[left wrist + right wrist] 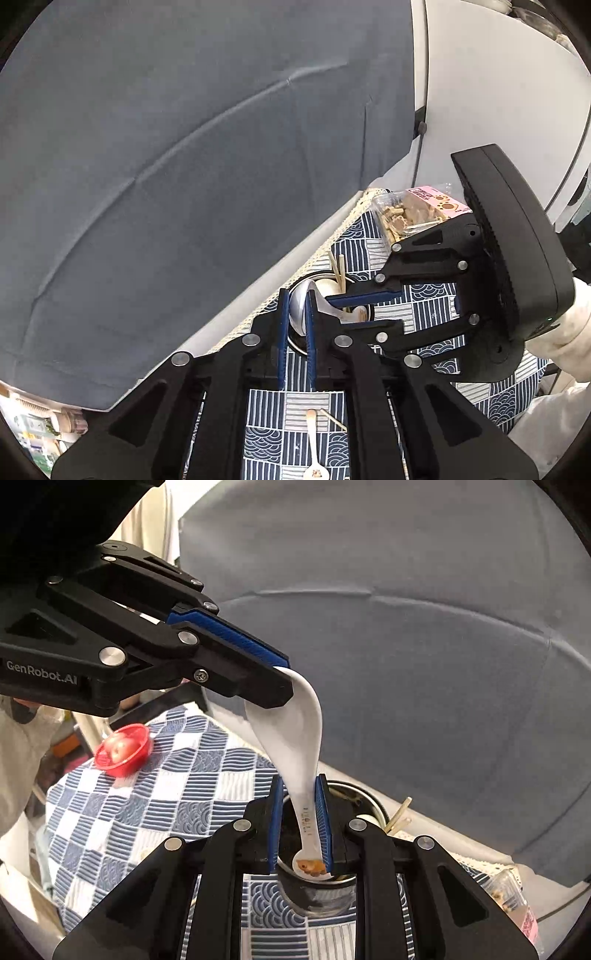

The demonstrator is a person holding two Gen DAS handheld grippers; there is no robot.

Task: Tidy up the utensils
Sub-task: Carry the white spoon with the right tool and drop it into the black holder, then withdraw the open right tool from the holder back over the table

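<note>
Both grippers clench one white ceramic soup spoon [295,738] above the round steel utensil cup [373,805] — left gripper [286,686] on bowl, right gripper [300,823] on handle. Wooden chopsticks [338,271] already stand inside the cup. Left to do — another white spoon [314,443] and a loose stick [334,419] lie on the cloth near it.

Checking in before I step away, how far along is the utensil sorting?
Done: chopsticks stand in the metal cup. In hand: both the left gripper and right gripper clamp a white spoon above it. Left: another spoon lies on the tablecloth.
</note>
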